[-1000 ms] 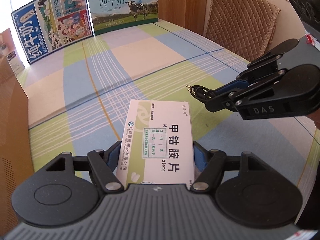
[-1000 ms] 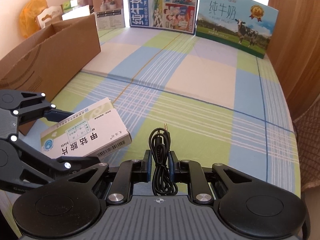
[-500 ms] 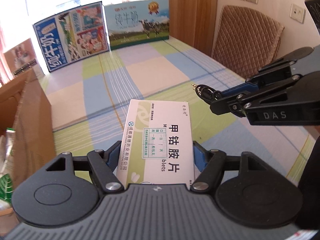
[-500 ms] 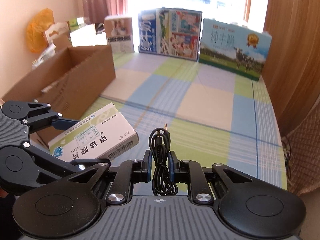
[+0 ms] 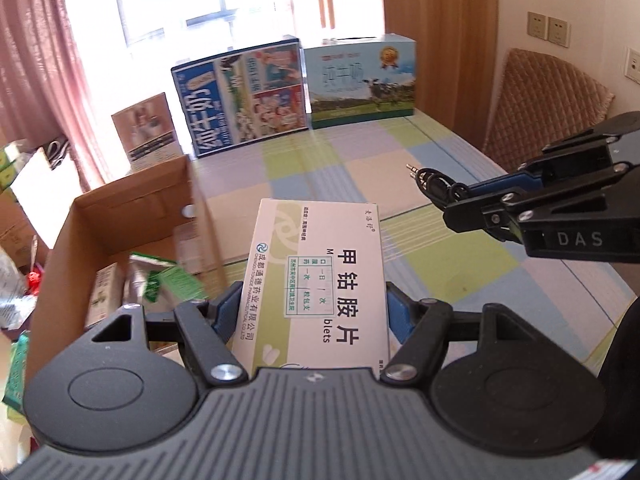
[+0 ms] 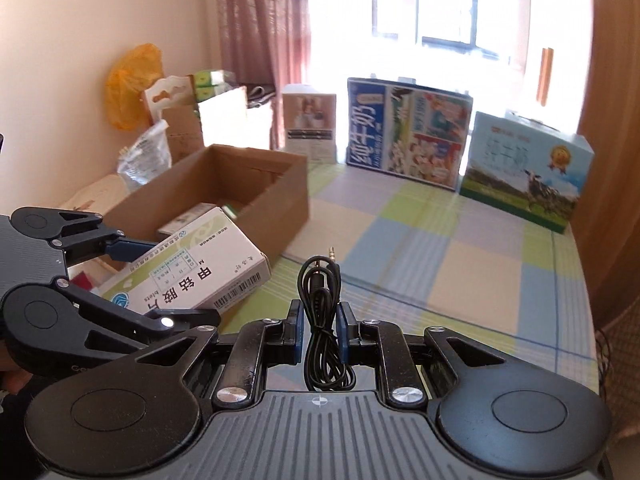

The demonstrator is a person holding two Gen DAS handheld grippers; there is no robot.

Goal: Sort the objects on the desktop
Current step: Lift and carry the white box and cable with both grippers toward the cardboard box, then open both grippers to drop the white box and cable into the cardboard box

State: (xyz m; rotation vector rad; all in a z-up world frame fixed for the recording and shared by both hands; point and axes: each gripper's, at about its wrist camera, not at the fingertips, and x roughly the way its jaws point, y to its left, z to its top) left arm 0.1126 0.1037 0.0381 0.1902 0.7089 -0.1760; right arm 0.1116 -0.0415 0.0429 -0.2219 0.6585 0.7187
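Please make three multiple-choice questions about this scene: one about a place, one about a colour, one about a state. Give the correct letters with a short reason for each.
1. Where is the open cardboard box relative to the medicine box?
A. to its left
B. to its right
C. under the chair

2. What colour are the pads on the left gripper's fingers?
A. red
B. blue
C. yellow

3. What is the state of the right gripper?
A. open and empty
B. shut on the coiled audio cable
C. shut on a pen

Answers:
1. A: in the left wrist view the cardboard box lies left of the held medicine box.
2. B: blue pads press on both sides of the medicine box.
3. B: the black cable sits pinched between its fingers, with the plug pointing up.
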